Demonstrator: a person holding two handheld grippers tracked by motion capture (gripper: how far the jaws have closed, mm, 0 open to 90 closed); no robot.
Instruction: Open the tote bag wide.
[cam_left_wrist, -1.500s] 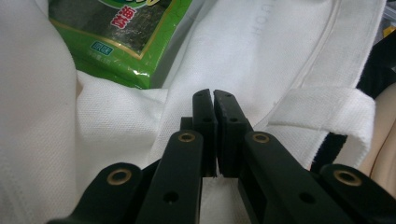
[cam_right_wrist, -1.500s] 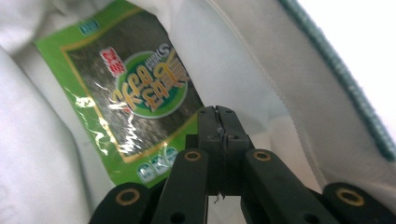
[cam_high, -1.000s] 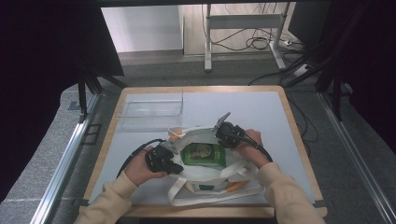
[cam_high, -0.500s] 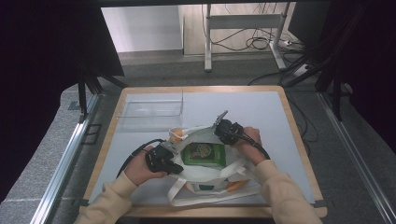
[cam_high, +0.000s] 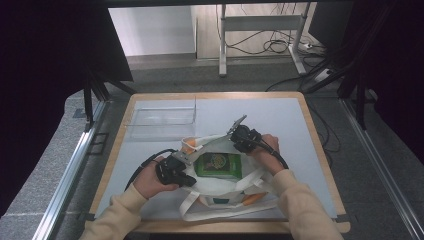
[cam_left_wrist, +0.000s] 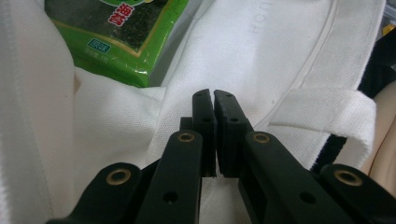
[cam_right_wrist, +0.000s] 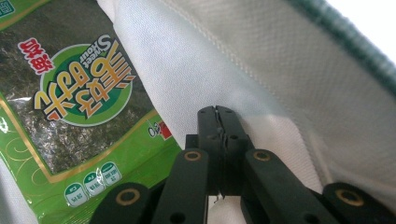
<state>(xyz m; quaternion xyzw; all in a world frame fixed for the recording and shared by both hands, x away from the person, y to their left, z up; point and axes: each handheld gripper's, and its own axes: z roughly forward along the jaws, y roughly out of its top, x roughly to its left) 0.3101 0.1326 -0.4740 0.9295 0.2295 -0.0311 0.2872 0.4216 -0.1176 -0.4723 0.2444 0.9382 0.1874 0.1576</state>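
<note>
Scene: a white tote bag (cam_high: 220, 192) is being held open on a grey-topped table (cam_high: 280, 117), with a green seaweed packet (cam_high: 218, 165) lying flat inside its mouth.
Left gripper: the left gripper (cam_high: 186, 179) is being kept at the bag's left rim; in the left gripper view its jaws are pressed together on a fold of white cloth (cam_left_wrist: 187, 84), with the packet (cam_left_wrist: 126, 37) just beyond.
Right gripper: the right gripper (cam_high: 239, 141) is being held at the bag's far right rim; its jaws are being clamped on the bag's edge (cam_right_wrist: 243, 93), right beside the packet (cam_right_wrist: 74, 102).
Packet: it is resting inside the bag, between the two grippers, face up.
Surroundings: a clear plastic tray (cam_high: 162, 117) is standing beyond the bag, well apart from it; something orange (cam_high: 189, 146) is showing at the bag's far rim.
Risk: the thin cloth is likely being held by little more than a pinch, so a slipped fold could let one side of the bag drop shut over the packet.
Risk: if the rims are being pulled unevenly, the bag may tilt and the packet may slide out toward the table edge.
</note>
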